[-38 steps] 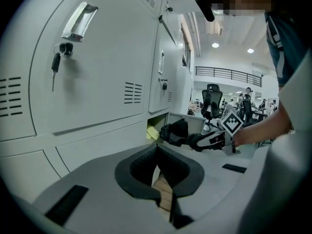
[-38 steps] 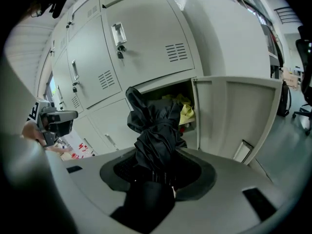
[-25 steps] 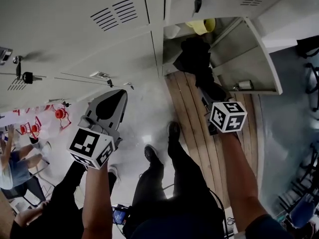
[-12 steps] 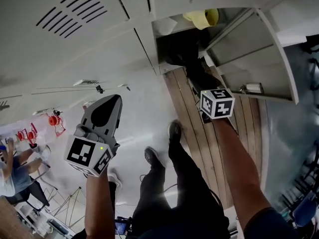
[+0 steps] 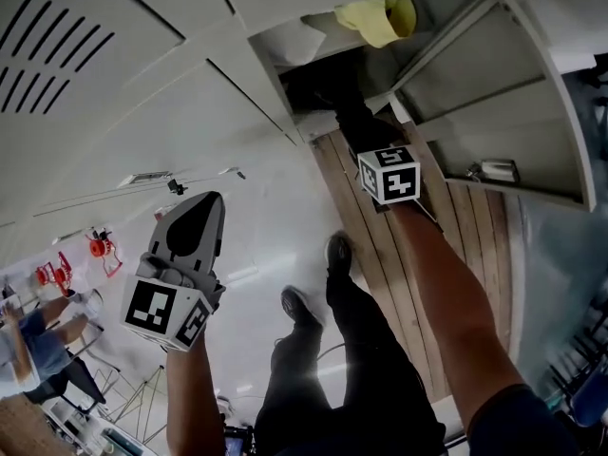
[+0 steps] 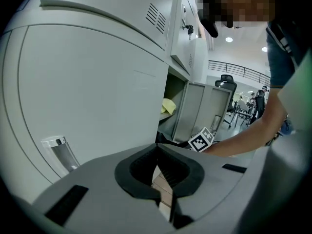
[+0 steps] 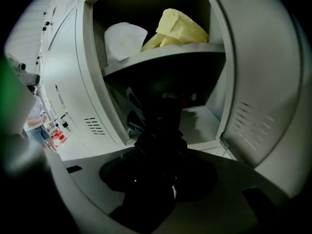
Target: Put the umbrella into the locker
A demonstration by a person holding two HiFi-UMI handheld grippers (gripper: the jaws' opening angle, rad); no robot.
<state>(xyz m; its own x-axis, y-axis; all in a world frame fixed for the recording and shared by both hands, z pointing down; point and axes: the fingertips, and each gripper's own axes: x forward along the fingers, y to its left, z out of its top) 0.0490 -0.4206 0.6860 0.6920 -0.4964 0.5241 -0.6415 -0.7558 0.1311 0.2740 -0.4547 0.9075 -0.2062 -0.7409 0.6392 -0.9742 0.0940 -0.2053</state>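
**A:** Where is the black folded fabric umbrella (image 7: 161, 130), and why is it held like that?

**B:** It is clamped lengthwise between the jaws of the right gripper (image 7: 158, 174). Its far end points into the lower compartment of the open grey metal locker (image 7: 219, 96). Going in end-first probably lets it pass under the grey metal shelf (image 7: 161, 57). That shelf already carries a crumpled yellow cloth (image 7: 180, 30) and a white bundle (image 7: 124, 40).

**A:** And the left gripper (image 6: 157, 150)?

**B:** Its jaws are closed, tips together, with nothing between them. It hangs off to one side in front of the shut grey locker doors (image 6: 97, 82), likely just to keep clear.

**A:** What is hard to make out?

**B:** The umbrella is so dark that its handle and tip merge into the shadowed compartment. Whether its end already touches anything inside cannot be told. The umbrella covers the right jaws' pads. In the head view the gripper's own body hides the grip, and the back of the compartment is lost in shadow.
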